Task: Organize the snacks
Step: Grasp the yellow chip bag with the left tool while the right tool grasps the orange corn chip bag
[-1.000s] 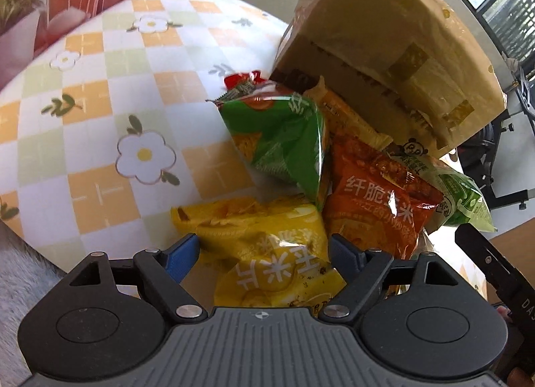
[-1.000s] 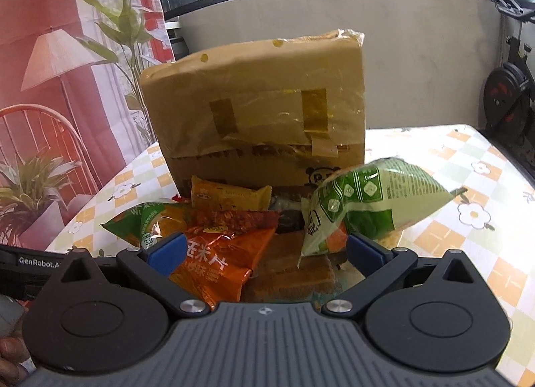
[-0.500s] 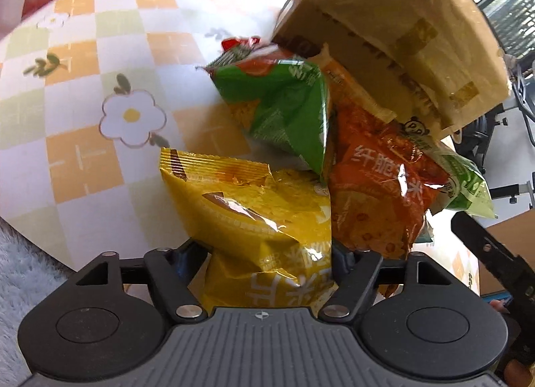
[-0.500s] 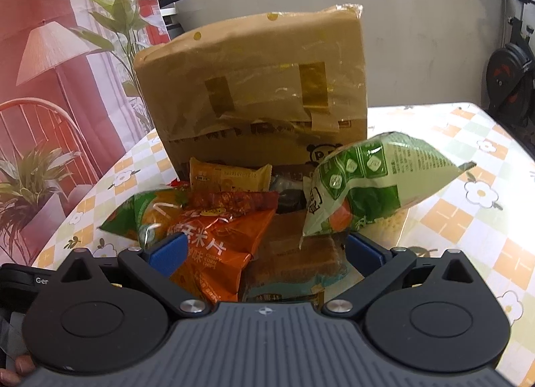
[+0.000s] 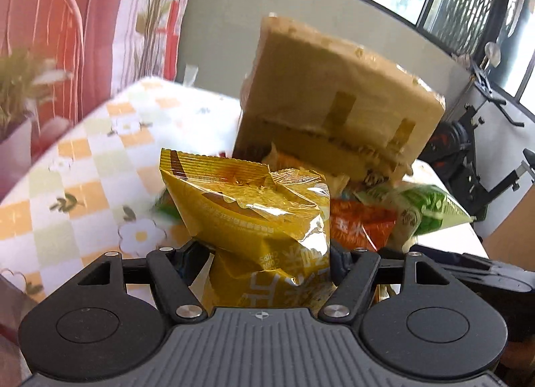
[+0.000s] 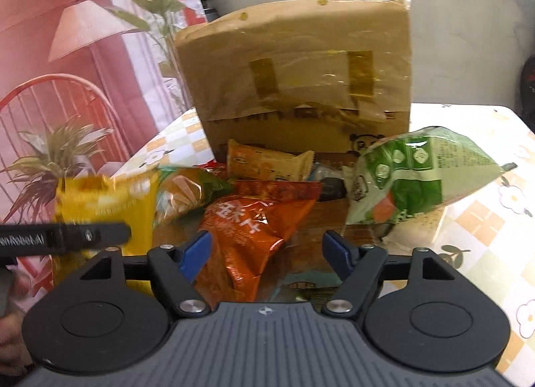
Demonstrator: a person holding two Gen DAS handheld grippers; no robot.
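**Yellow packet gripped on the left, right jaws narrowed over the pile**

At the far left of the left wrist view, a tablecloth (image 5: 83,166) checked in orange, green and white with flower prints is seen covering the table. The left gripper (image 5: 267,253) is seen clamped on a yellow snack bag (image 5: 254,216), its jaws partly closed and pressing into the crumpled lower half of the bag. The bag's sealed top stands upright above the jaws, clear of the tablecloth. Behind it a taped brown cardboard box (image 5: 334,113) is seen standing on the table. To the right of the yellow bag an orange snack bag (image 5: 361,223) is partly shown, and further right a green-and-white snack bag (image 5: 431,210).

In the right wrist view the yellow bag appears blurred at the left edge, with a black finger of the left gripper across it. A green-and-orange packet (image 6: 190,193) is seen next, then the orange bag in the middle, lying over a brown packet (image 6: 311,246). The right gripper (image 6: 267,253) has just been closing: its blue pads stand about halfway apart, the left pad just beside the orange bag's lower edge; whether either pad presses on anything cannot be told. A small orange biscuit packet (image 6: 267,161) leans against the box. The green-and-white bag is at the right.
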